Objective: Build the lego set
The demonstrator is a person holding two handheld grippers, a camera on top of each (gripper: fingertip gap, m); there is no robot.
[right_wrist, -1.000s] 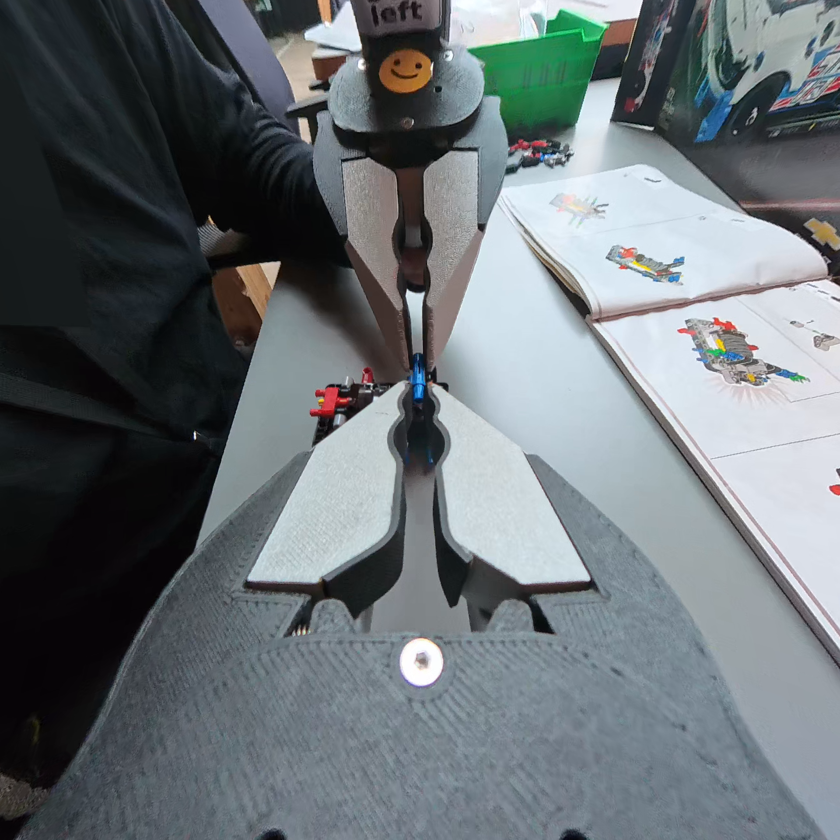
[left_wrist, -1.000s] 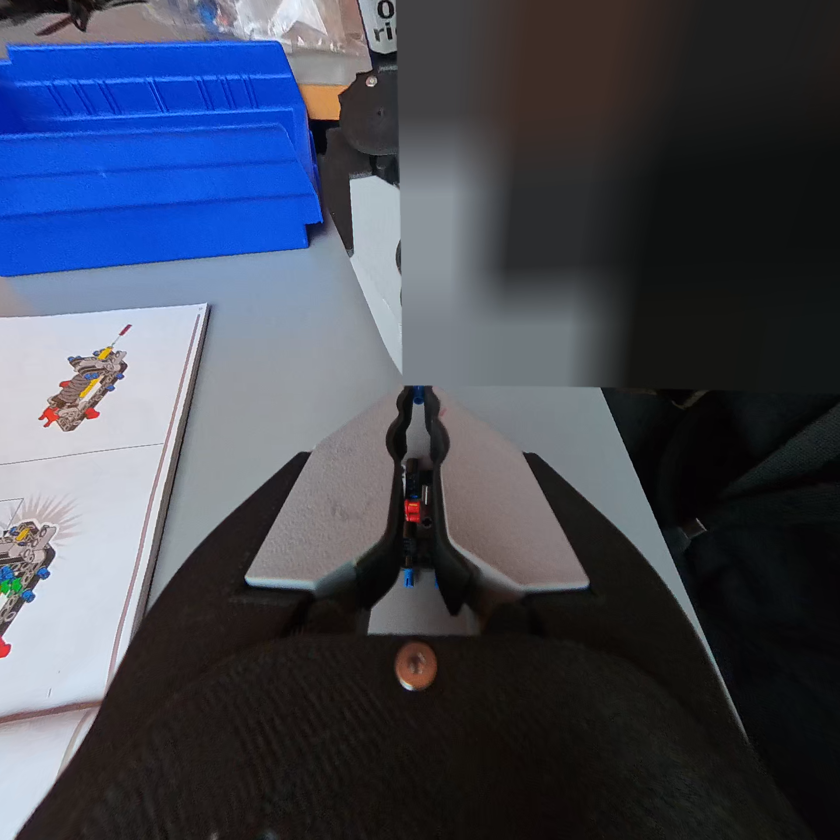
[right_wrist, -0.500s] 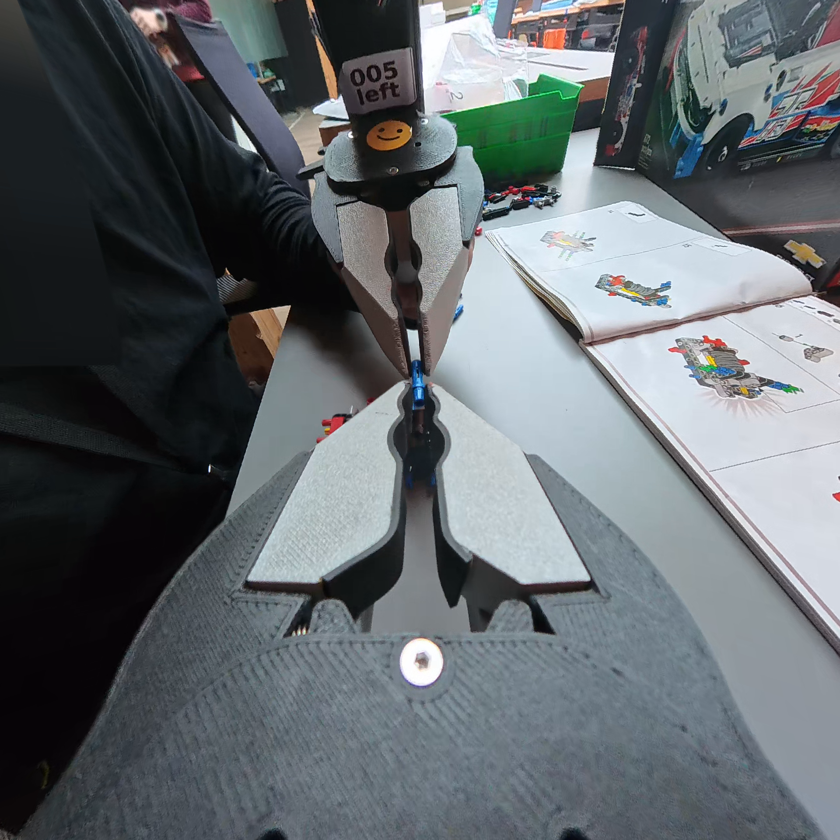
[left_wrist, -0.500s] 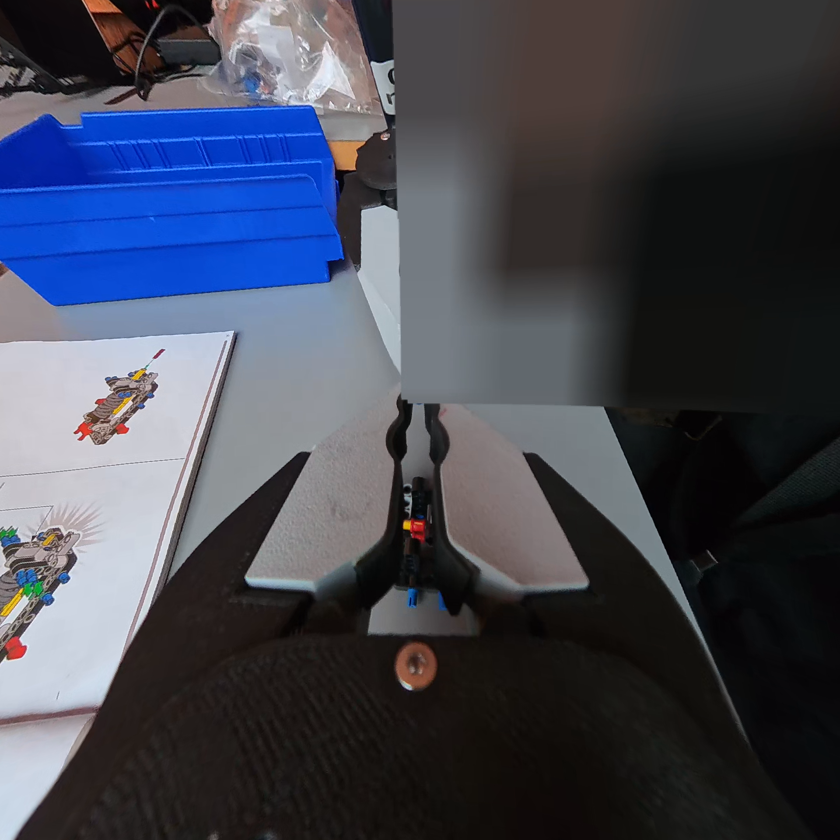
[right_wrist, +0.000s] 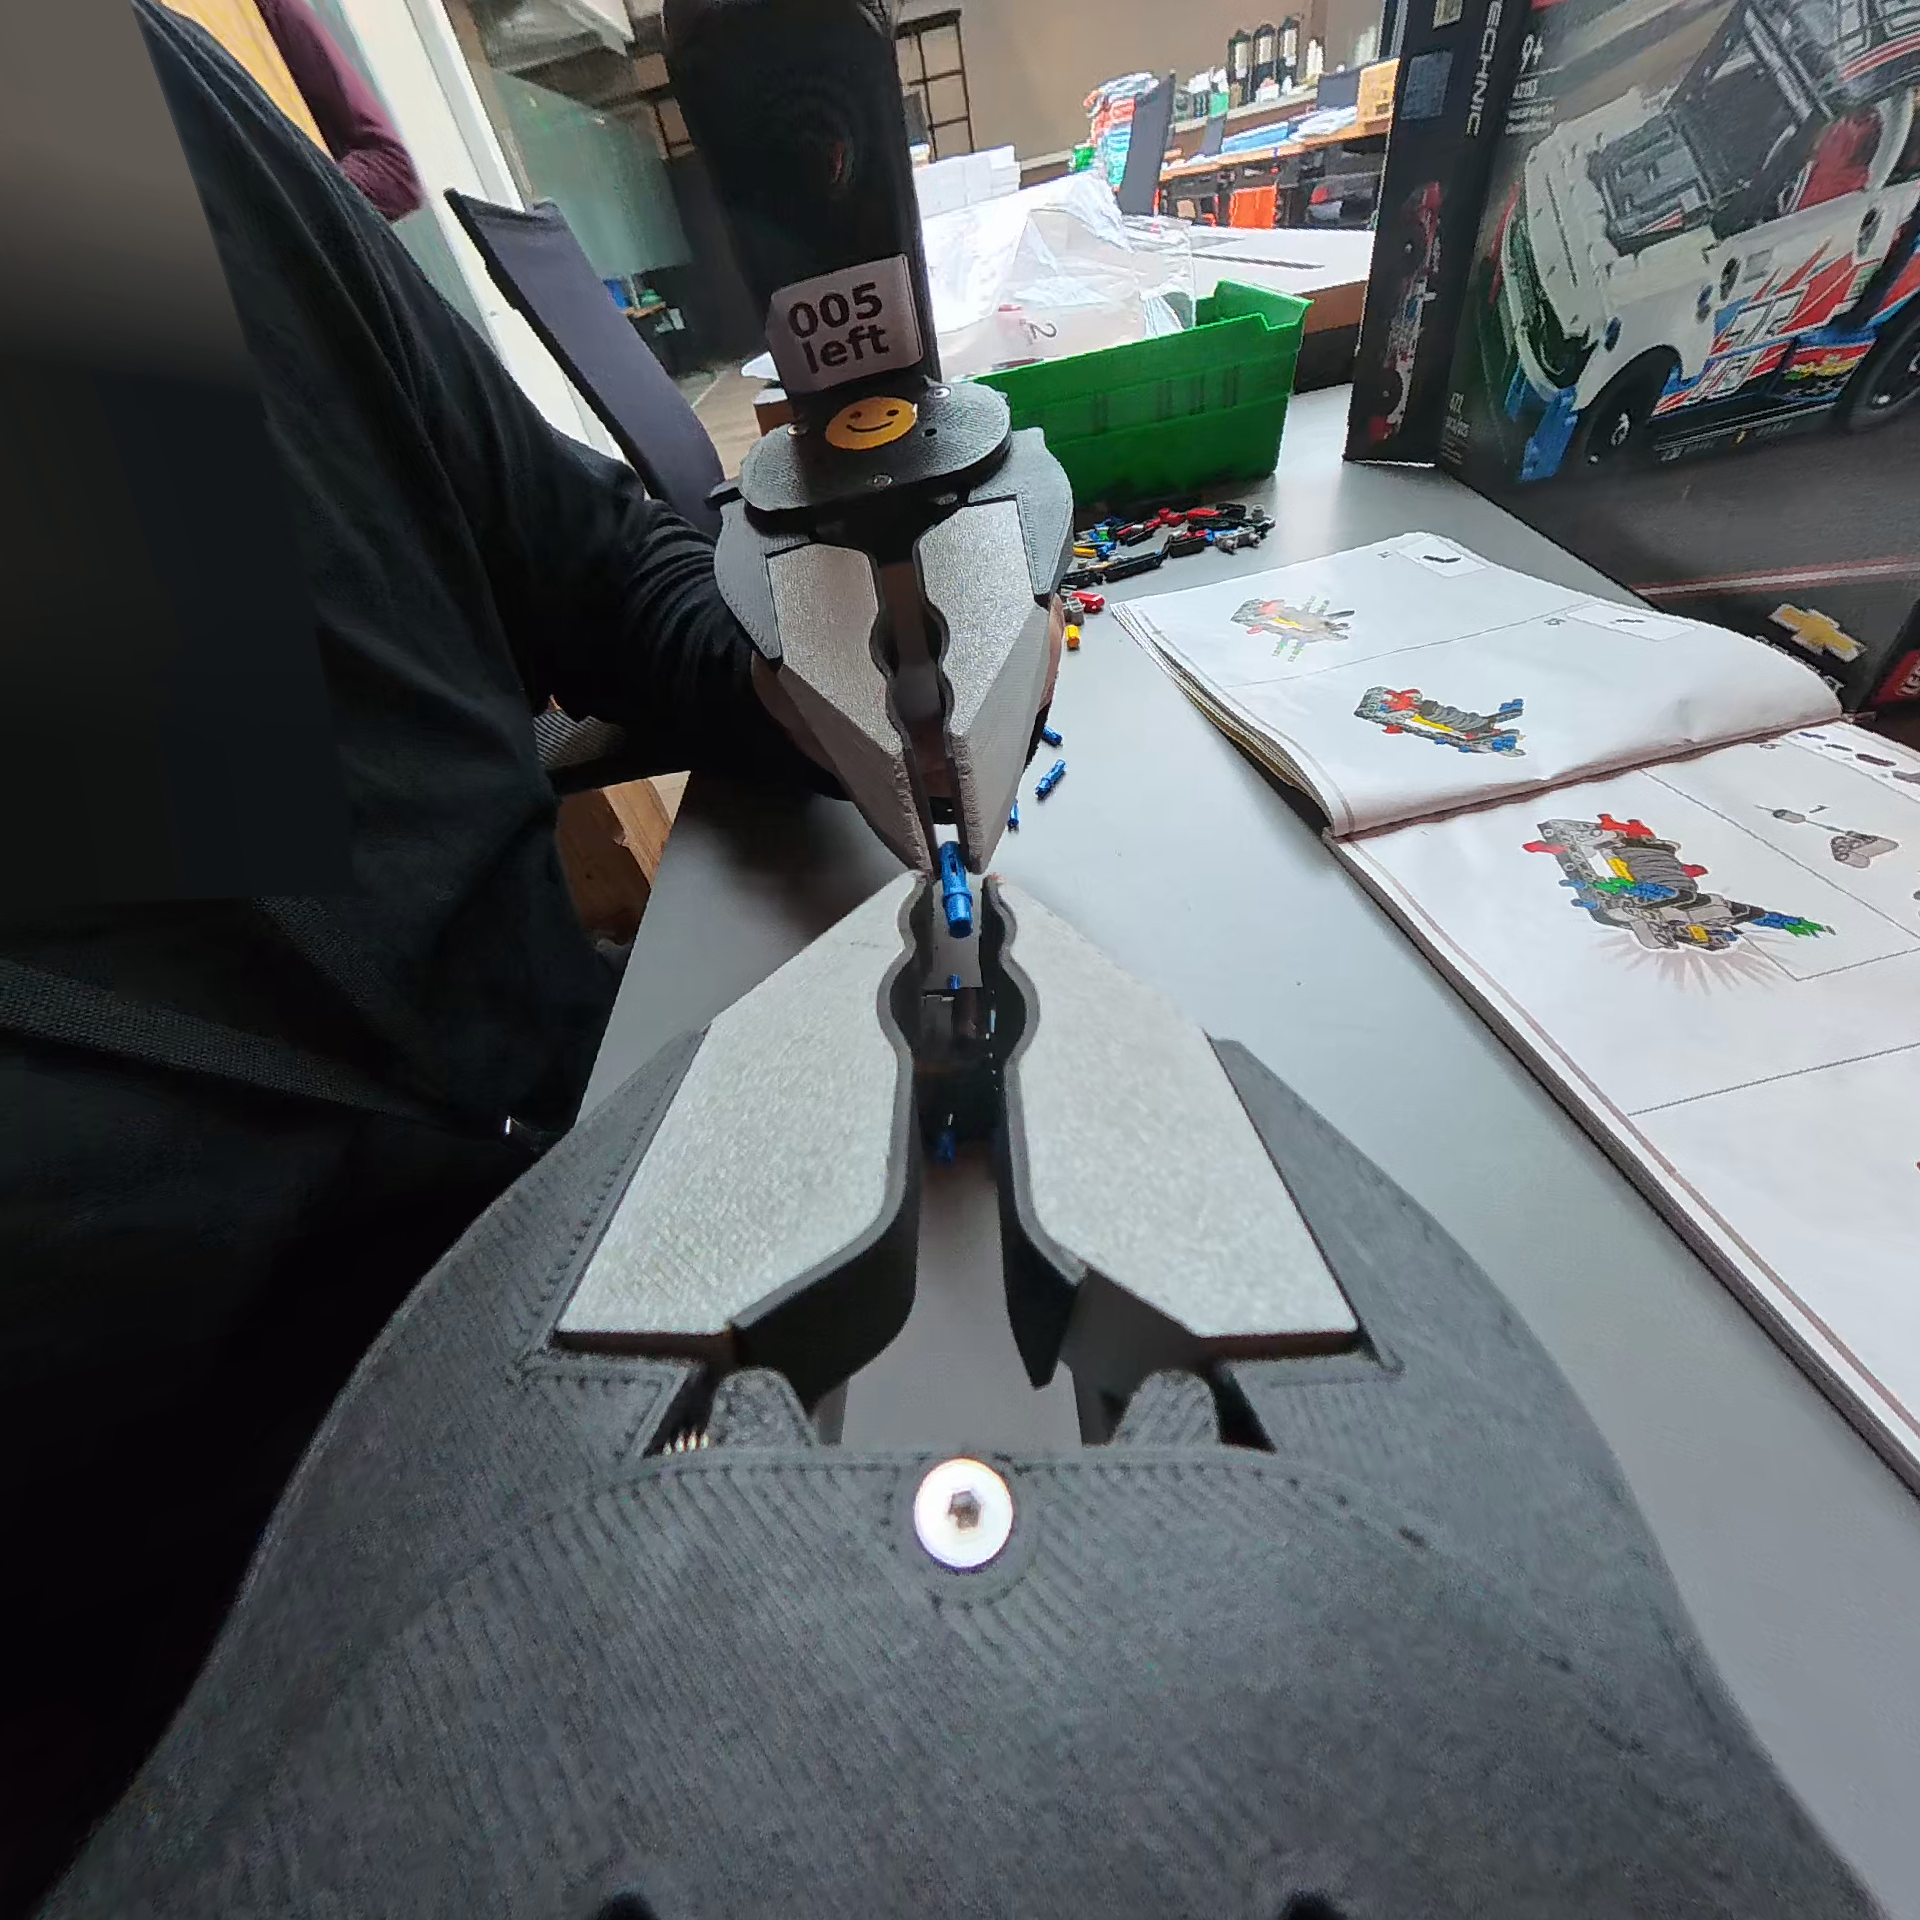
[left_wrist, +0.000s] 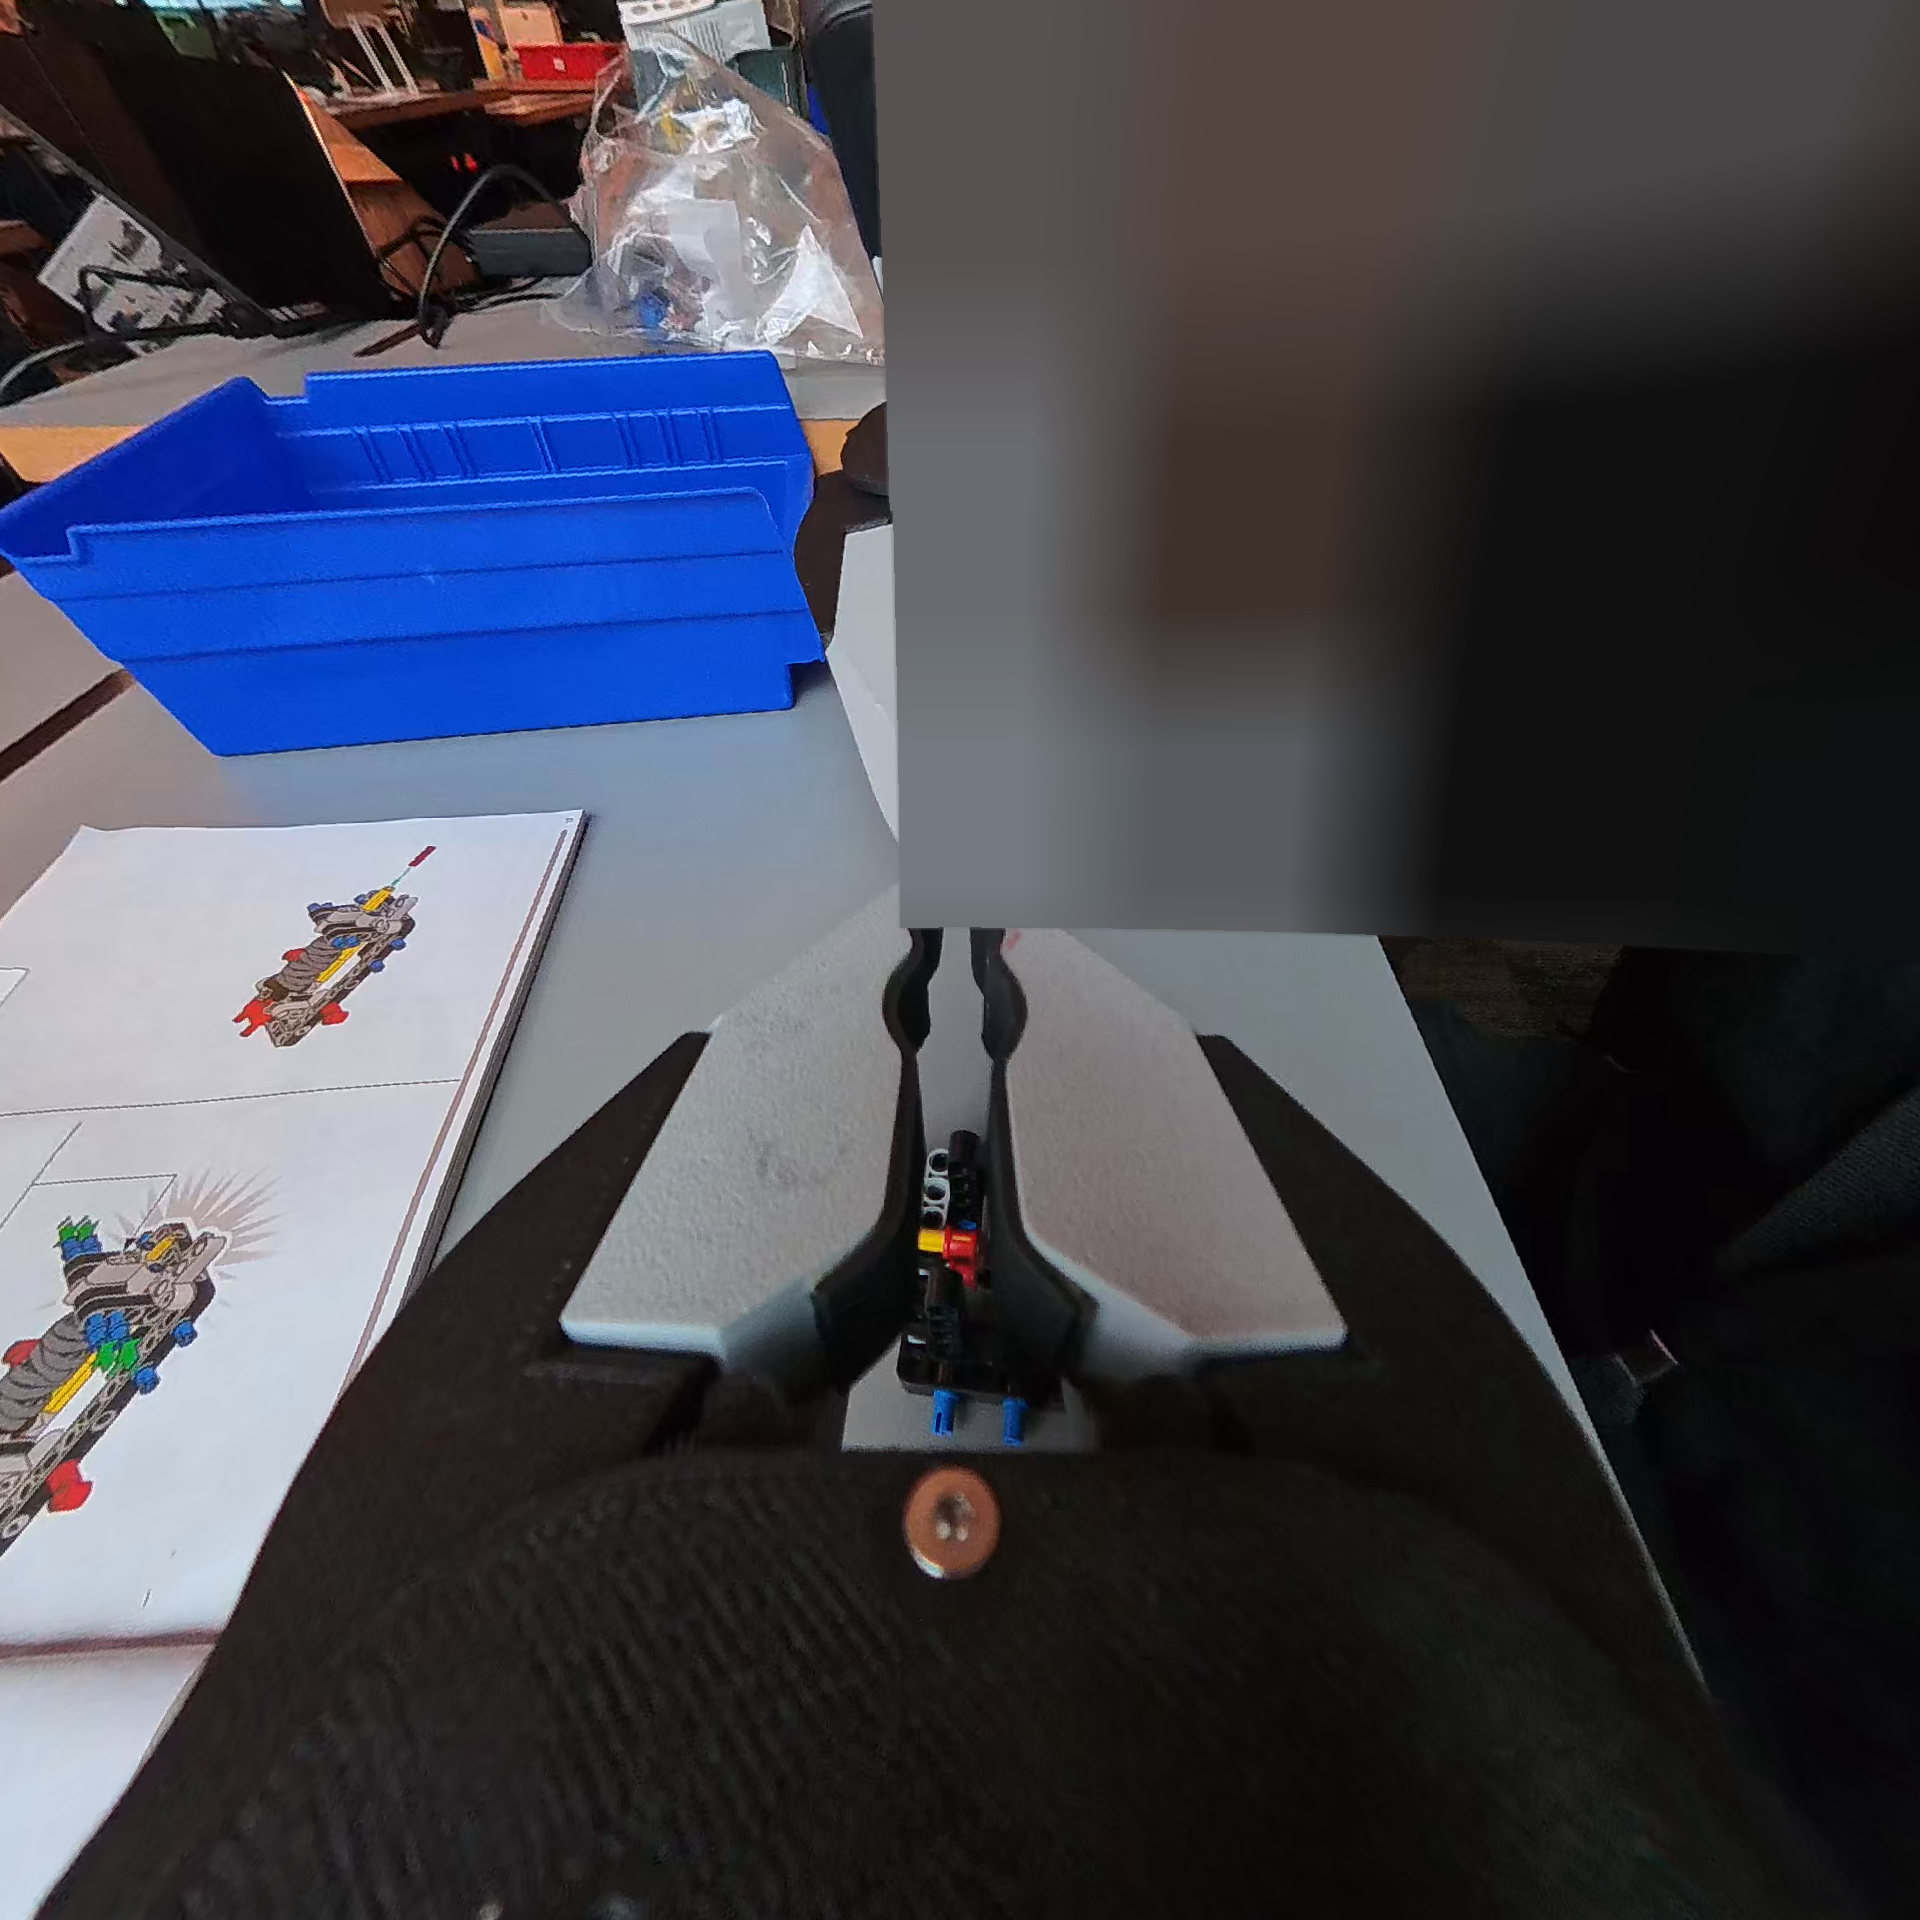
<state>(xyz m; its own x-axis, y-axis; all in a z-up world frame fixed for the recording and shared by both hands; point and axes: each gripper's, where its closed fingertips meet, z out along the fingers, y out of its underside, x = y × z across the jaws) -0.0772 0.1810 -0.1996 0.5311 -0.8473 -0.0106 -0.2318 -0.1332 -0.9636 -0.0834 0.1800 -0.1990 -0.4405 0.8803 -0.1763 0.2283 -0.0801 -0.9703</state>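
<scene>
— Lego build (left_wrist: 951, 1278): where is it?
— It lies flat on the grey table (right_wrist: 1247, 987), close to the edge where the person sits. You can see it through the gap in each gripper, black with red, yellow and blue bits.
— What is just above it?
— A small blue pin (right_wrist: 956, 909). The left gripper (right_wrist: 943, 854) tips down from above and pinches the top of the pin. Its jaws are squeezed together on it.
— And the right gripper (right_wrist: 954, 883)?
— It points up at the left one, tip to tip. Its jaws are a little apart. The pin hangs in that gap, and they do not seem to pinch it.
— Who holds the left one?
— An arm in a black sleeve (right_wrist: 468, 623) reaches in from the near edge.
— What else is there?
— An open instruction book (right_wrist: 1558, 935) lies farther in. Loose pieces (right_wrist: 1164, 535) sit by a green bin (right_wrist: 1143, 405) at one end, and a blue bin (left_wrist: 447, 603) at the other.
</scene>
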